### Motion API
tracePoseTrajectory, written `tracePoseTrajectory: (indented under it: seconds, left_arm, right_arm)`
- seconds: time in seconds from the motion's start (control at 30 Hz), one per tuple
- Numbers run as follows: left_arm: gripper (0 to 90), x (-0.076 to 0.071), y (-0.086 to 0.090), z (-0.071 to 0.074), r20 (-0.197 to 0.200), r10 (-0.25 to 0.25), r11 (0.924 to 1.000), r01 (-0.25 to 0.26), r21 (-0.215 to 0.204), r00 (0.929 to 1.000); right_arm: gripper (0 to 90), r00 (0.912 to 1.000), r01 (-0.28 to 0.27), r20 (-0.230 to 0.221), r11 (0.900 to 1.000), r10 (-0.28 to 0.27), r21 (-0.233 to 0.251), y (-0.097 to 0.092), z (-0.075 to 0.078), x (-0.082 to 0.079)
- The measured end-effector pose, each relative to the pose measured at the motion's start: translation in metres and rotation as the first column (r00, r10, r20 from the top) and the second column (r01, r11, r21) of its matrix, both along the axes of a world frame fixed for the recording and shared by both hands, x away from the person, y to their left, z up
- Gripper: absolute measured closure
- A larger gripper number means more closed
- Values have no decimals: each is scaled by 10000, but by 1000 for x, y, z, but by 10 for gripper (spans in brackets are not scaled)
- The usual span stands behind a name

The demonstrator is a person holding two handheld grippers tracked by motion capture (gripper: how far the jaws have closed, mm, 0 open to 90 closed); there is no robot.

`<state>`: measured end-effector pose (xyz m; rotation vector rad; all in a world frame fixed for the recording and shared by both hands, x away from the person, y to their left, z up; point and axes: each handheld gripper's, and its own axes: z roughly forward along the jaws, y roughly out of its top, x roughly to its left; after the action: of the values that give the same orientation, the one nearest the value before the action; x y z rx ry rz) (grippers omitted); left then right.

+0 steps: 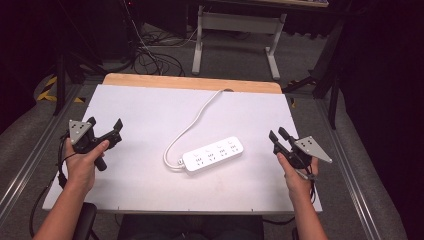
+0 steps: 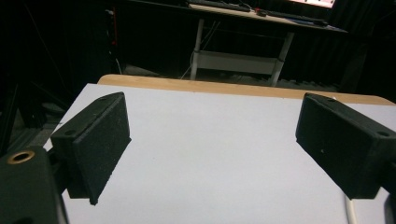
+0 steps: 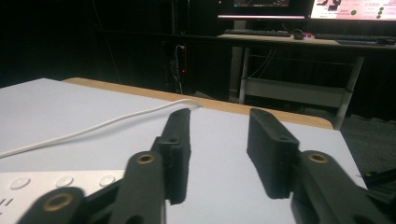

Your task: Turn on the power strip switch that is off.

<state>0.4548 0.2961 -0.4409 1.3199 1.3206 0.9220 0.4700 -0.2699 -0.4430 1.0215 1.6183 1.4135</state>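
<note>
Lying flat: oblong white power strip.

This looks like a lab or recording workspace, dark all around with black drapes. The white surface sits in a metal-railed frame on grey carpet, with loose cables strewn on the floor behind it. Farther back stands a white-legged desk carrying lit monitors and a keyboard.

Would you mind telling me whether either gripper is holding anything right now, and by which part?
Nothing is held. The left gripper and right gripper are both open above the table, apart from the power strip.
</note>
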Motion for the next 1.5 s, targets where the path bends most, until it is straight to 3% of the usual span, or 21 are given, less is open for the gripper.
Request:
tracePoseTrajectory:
  seconds: [0.1,0.43,0.83,1.07,1.5]
  left_arm:
    - [107,0,0,0,5,0,10000,0,-35,10000]
    - [109,0,1,0,3,22,10000,-22,-45,10000]
    - [112,0,2,-1,-35,19,9999,-19,-110,10000]
    - [112,0,2,-1,-50,20,9999,-21,-116,10000]
    - [112,0,1,-1,-44,-48,10000,47,-88,10000]
  right_arm:
    - [707,10000,-69,-41,9998,70,196,-1,1,-1]
    - [895,9998,-124,148,9999,124,20,-1,4,-4]
    - [900,9987,-509,53,9987,509,-3,2,6,-4]
    - [900,9932,-1168,16,9931,1168,-33,11,7,-3]
    - [900,9873,-1589,-47,9872,1588,-158,22,7,1]
